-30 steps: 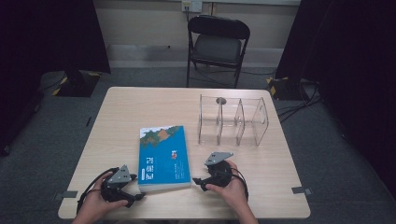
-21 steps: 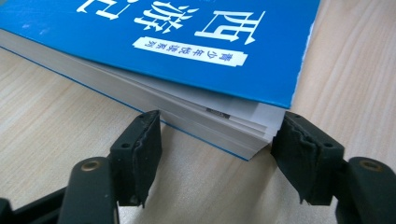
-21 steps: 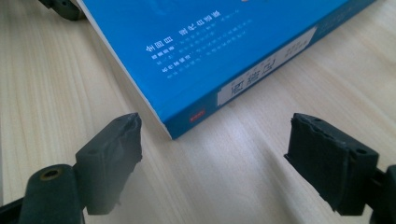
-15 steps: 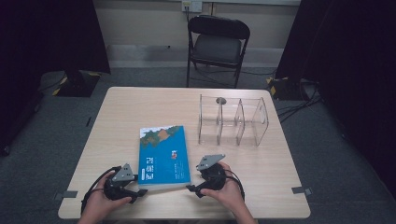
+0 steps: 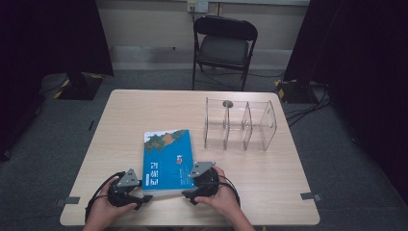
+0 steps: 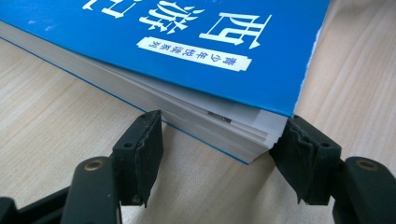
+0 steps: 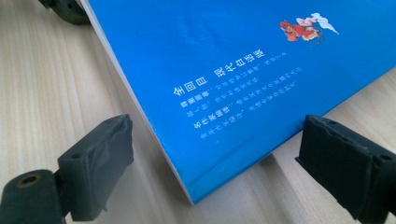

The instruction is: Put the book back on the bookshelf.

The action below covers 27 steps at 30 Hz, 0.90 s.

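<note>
Left gripper (image 5: 139, 196) pinching near-left corner of blue book (image 5: 167, 161); right gripper (image 5: 186, 194) spread wide, just been opening, near-right corner between jaws, untouched.

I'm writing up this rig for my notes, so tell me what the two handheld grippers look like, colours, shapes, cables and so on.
Both are black. The left gripper and right gripper each carry a grey three-cornered plate on top, and a black cable trails from each toward the person. Up close, each has two blocky black jaws faced with rough, crinkled black pads, with round brass-coloured fittings behind them. No sleeves are visible on the forearms.
</note>
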### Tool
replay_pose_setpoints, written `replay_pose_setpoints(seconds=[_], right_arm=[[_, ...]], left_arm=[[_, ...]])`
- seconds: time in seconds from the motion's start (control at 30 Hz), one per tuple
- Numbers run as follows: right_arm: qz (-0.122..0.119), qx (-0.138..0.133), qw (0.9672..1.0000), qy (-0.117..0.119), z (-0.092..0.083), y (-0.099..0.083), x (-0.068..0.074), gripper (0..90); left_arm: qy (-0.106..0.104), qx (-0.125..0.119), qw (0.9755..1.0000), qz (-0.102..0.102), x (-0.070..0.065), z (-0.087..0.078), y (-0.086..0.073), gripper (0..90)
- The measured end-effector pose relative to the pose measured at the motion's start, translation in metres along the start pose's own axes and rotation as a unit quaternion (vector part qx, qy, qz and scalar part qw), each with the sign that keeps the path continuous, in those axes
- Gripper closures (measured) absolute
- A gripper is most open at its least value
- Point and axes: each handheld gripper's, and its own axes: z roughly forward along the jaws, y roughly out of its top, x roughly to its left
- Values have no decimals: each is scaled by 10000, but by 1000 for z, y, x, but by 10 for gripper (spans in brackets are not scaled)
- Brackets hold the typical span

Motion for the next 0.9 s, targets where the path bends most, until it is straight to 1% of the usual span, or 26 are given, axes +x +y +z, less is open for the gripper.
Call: replay_pose_setpoints(seconds=[0.03, 0.07, 0.1, 0.13, 0.17, 0.2, 0.23, 0.27, 0.3, 0.33, 0.37, 0.4, 0.43, 0.5, 0.53, 0.57, 0.63, 0.73, 0.77, 0.8, 0.87, 0.9], right_arm=[[-109, -29, 9999, -21, 1, 0, 0, 91], [-109, -29, 9999, -21, 1, 0, 0, 91], [-88, -2, 10000, -28, 1, 0, 0, 90], [-88, -2, 10000, -28, 1, 0, 0, 90], [-142, 4, 9999, -60, 1, 0, 1, 84], [-143, 45, 9999, -85, 1, 0, 1, 80], [-143, 45, 9999, -85, 1, 0, 1, 80], [-136, 9, 9999, -89, 2, 0, 2, 79], [-143, 19, 9999, -94, 2, 0, 2, 78], [-128, 15, 9999, -90, 2, 0, 3, 77], [-133, 3, 9999, -85, 2, 0, 2, 78], [-117, 21, 9999, -84, 2, 0, 2, 77], [-122, 1, 9999, -87, 2, 0, 2, 77], [-132, -9, 9999, -82, 2, 0, 2, 77], [-89, 19, 9999, -84, 2, 0, 2, 77], [-124, -4, 9999, -86, 2, 0, 2, 77], [-104, 6, 9999, -99, 2, 0, 3, 77], [-182, 51, 9997, -146, 2, 0, 3, 76], [-181, 38, 9997, -149, 2, 0, 3, 77], [-212, 16, 9997, -142, 3, 0, 3, 83], [-297, -27, 9993, -207, 2, -1, 5, 87], [-296, -36, 9993, -211, 2, -1, 4, 88]], left_arm=[[17, 8, 10000, -16, 0, 0, 0, 348], [17, 8, 10000, -16, 0, 0, 0, 348], [-59, -73, 9998, -184, 1, 0, 1, 350], [-59, -73, 9998, -184, 1, 0, 1, 351], [-40, -38, 9998, -184, 0, 0, 1, 352], [-37, -84, 9995, -307, -1, 1, 2, 353], [-37, -84, 9995, -307, -1, 1, 2, 354], [-21, -42, 9997, -235, 0, 0, 2, 354], [-6, -45, 9997, -229, -1, -1, 3, 356], [15, -113, 9995, -297, -2, -2, 4, 359], [-20, -154, 9995, -276, -1, -6, 7, 364], [-20, -154, 9995, -276, -1, -6, 7, 364], [-73, -241, 9992, -321, 1, -9, 9, 366], [-95, -252, 9991, -340, 1, -10, 12, 366], [-58, -215, 9993, -292, 1, -10, 13, 366], [-46, -219, 9993, -300, 0, -10, 13, 366], [-29, -238, 9992, -309, 0, -11, 15, 365], [-32, -292, 9992, -278, 1, -14, 19, 364], [-75, -313, 9989, -341, 0, -14, 20, 363], [-75, -313, 9989, -341, 0, -14, 20, 363], [-62, -285, 9991, -311, 1, -15, 21, 363], [-70, -285, 9991, -319, 1, -15, 21, 362]])
